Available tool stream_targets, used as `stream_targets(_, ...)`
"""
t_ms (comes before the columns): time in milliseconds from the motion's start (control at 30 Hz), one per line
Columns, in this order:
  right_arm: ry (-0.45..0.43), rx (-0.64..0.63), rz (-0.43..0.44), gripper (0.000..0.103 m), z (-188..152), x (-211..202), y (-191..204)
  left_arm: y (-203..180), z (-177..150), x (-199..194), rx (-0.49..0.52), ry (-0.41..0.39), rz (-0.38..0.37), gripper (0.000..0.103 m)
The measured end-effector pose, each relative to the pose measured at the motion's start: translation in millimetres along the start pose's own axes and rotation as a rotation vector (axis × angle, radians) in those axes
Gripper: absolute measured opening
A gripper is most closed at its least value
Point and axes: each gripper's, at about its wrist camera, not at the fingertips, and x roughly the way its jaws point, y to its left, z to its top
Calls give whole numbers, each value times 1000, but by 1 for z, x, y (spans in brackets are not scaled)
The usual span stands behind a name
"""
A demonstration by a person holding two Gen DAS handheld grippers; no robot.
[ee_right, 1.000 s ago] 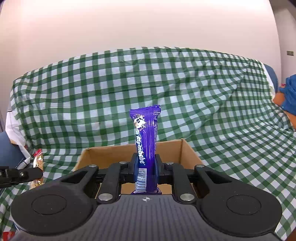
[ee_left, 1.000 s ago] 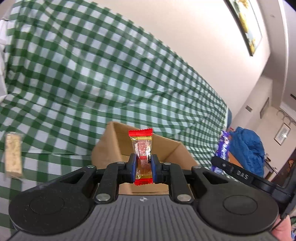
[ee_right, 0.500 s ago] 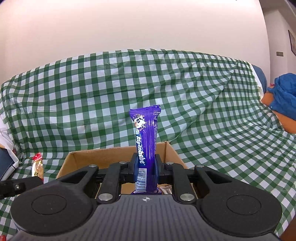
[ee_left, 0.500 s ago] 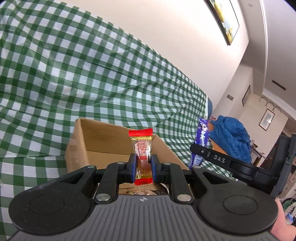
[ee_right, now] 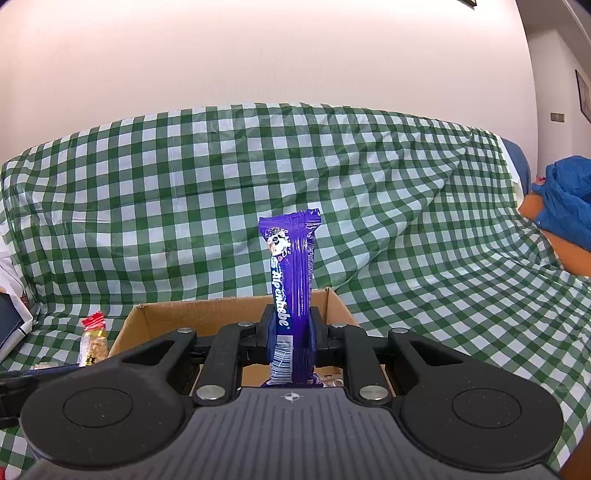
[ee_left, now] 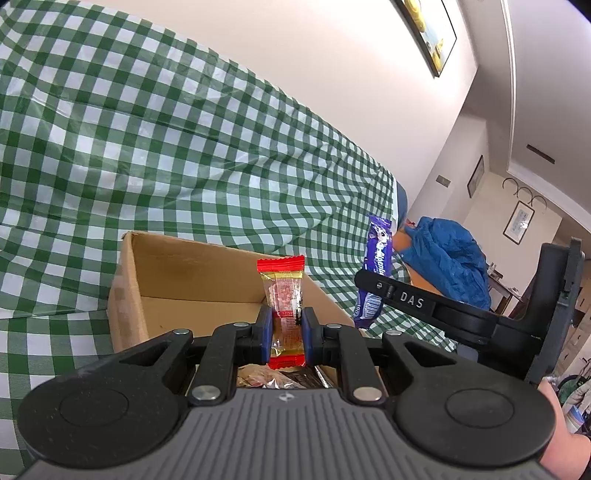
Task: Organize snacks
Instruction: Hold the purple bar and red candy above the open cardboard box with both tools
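My left gripper [ee_left: 286, 330] is shut on a small red-and-gold snack packet [ee_left: 285, 295], held upright over the near side of an open cardboard box [ee_left: 162, 266]. Several wrapped snacks [ee_left: 273, 380] lie inside the box below it. In the right wrist view my right gripper [ee_right: 291, 334] is shut on a tall purple chocolate bar [ee_right: 291, 266], upright above the same box [ee_right: 207, 310]. From the left wrist view, the right gripper [ee_left: 373, 284] with its purple bar [ee_left: 375, 266] hangs just past the box's right side. The red-and-gold packet [ee_right: 93, 341] shows at the box's left in the right wrist view.
A green-and-white checked cloth [ee_right: 184, 192] covers the sofa seat and back. A blue garment [ee_right: 569, 199] lies on an orange cushion at the right. A white-and-dark object [ee_right: 11, 317] sits at the far left edge. A framed picture [ee_left: 428, 33] hangs on the wall.
In the left wrist view the box has slid left and come nearer, showing its inside, and the right gripper has come further into view. The right wrist view has shifted little. Both grips are unchanged.
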Motion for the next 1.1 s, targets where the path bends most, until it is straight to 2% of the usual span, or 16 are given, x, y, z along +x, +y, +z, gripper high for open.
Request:
stream_targets(567,-5,-3,-6,17,1,-1,3,-10,-5,7,54,21,-26,17)
stream_targets(1100,-10,-8,-8,17,0,-3,4,-11,-6,9,53,20,-27,17)
